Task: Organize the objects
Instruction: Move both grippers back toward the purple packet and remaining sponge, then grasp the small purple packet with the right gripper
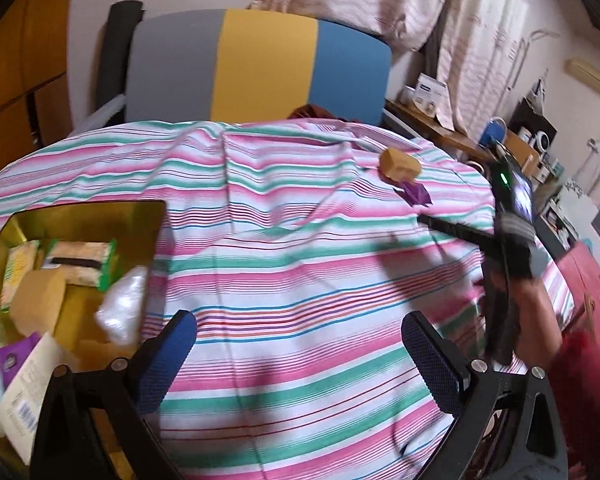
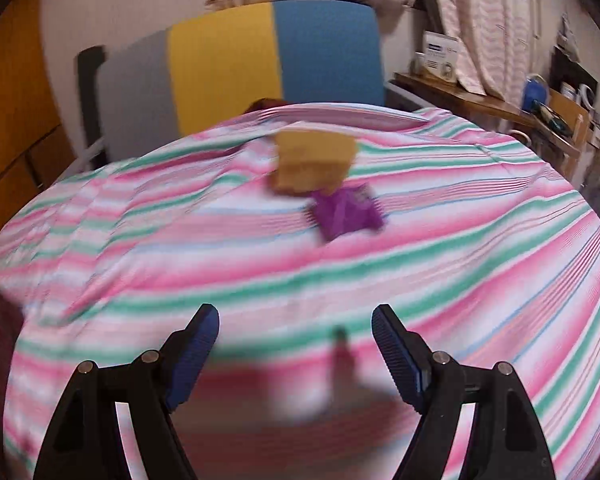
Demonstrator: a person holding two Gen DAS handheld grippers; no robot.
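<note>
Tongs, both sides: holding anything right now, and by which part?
Nothing held. Left tongs and right tongs both stand open over the striped cloth, nothing between the pads.

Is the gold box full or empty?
Partly full. The open box holds packets and a tan block, with gold bottom still showing.

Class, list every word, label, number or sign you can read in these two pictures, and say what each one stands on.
None can be read.
White box on the far shelf: dark printed band, too small and blurred.
White packet in the gold tin: barcode and print, illegible.
Purple packet on the striped cloth: markings smeared by blur.
</note>
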